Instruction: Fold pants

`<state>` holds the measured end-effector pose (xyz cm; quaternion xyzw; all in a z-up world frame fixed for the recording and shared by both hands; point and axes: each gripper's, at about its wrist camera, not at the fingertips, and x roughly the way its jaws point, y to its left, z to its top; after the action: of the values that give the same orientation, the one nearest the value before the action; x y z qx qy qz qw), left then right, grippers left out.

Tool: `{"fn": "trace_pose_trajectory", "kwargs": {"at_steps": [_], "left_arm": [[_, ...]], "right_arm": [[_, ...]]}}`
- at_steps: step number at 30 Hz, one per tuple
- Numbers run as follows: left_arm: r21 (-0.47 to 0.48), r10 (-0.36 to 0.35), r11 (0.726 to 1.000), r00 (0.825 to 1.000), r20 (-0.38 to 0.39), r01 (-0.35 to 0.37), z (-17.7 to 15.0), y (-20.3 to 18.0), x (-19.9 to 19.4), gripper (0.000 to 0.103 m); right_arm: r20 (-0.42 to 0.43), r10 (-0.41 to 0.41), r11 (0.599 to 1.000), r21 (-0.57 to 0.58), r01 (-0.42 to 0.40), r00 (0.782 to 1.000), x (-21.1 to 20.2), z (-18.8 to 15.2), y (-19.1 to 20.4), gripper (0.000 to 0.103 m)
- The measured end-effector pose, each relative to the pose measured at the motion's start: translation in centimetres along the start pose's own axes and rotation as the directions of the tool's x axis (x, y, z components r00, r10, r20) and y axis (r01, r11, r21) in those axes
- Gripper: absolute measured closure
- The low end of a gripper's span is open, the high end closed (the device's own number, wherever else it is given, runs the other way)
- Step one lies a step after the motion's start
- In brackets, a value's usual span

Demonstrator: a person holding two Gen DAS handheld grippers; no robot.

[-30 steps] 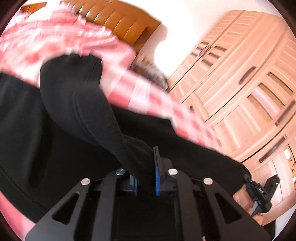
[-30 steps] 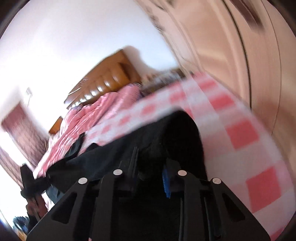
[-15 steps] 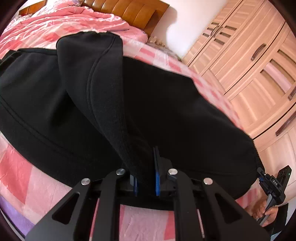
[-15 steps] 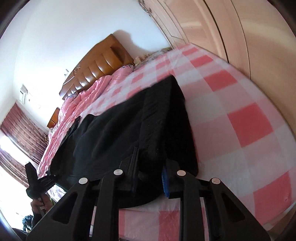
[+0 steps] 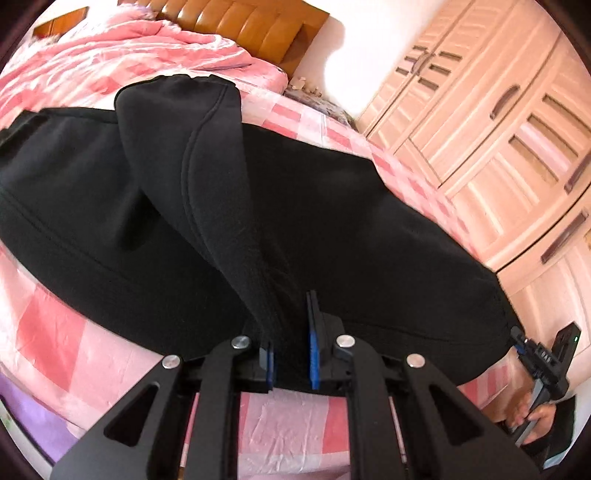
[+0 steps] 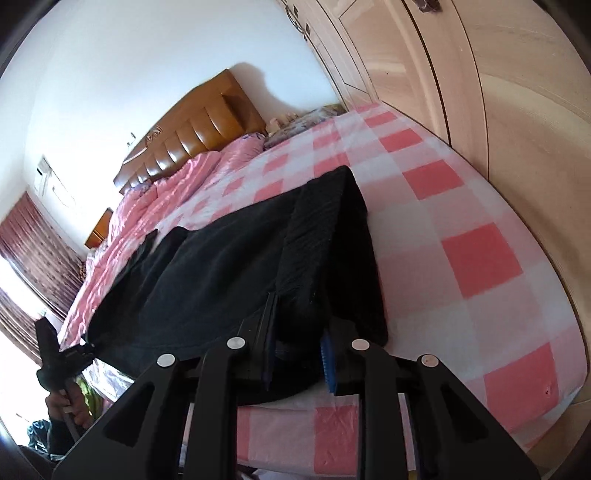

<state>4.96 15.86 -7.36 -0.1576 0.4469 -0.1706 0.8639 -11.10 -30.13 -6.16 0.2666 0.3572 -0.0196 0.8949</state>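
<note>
While spread on bed (image 5: pixel 44 332), pants (image 5: pixel 369 240) pinched.

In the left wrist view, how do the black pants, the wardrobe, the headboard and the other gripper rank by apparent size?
1. black pants, partly because they are nearest
2. wardrobe
3. headboard, far away
4. right gripper, smallest, at the edge
</note>
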Motion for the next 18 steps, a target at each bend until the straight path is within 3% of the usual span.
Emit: {"fn": "trace_pose_trajectory", "kwargs": {"at_steps": [3, 8, 11, 14, 15, 16, 17, 18], "left_arm": [[-0.042, -0.004, 0.999, 1.000, -0.031, 0.002, -0.7, 0.8, 1.1, 0.090], [0.005, -0.007, 1.000, 1.000, 0.009, 0.007, -0.2, -0.1, -0.4, 0.090], [-0.001, 0.009, 1.000, 0.999, -0.051, -0.009, -0.8, 0.6, 1.3, 0.090], [-0.013, -0.005, 1.000, 0.999, -0.033, 0.005, -1.1, 1.0, 1.4, 0.087], [-0.002, 0.002, 1.000, 0.999, -0.040, -0.002, -1.0, 0.8, 1.3, 0.086], [0.018, 0.016, 1.000, 0.999, -0.042, -0.015, -1.0, 0.6, 1.2, 0.079], [0.045, 0.047, 0.998, 0.998, -0.035, -0.046, -0.9, 0.4, 1.0, 0.055], [0.087, 0.120, 0.989, 0.993, -0.007, -0.119, -0.8, 0.0, 0.4, 0.039]], "right_arm": [[0.005, 0.016, 0.998, 0.064, -0.016, 1.000, -0.1, -0.5, -0.9, 0.081], [0.052, -0.012, 1.000, -0.026, 0.013, 0.999, -1.9, 0.4, 1.2, 0.081], [-0.007, -0.054, 0.999, -0.005, 0.054, 0.999, -0.1, -0.4, 0.1, 0.081], [-0.004, -0.082, 0.997, -0.017, 0.082, 0.997, -0.3, -0.7, -0.1, 0.078], [-0.004, -0.098, 0.995, -0.033, 0.098, 0.995, -0.7, -0.5, 0.2, 0.062], [0.002, -0.157, 0.986, -0.059, 0.157, 0.988, -1.3, -0.2, 0.6, 0.036], [0.038, -0.224, 0.970, -0.087, 0.226, 0.974, -2.3, 0.1, 1.1, 0.022], [0.083, -0.244, 0.962, -0.102, 0.252, 0.966, -3.3, 0.3, 1.5, 0.008]]}}
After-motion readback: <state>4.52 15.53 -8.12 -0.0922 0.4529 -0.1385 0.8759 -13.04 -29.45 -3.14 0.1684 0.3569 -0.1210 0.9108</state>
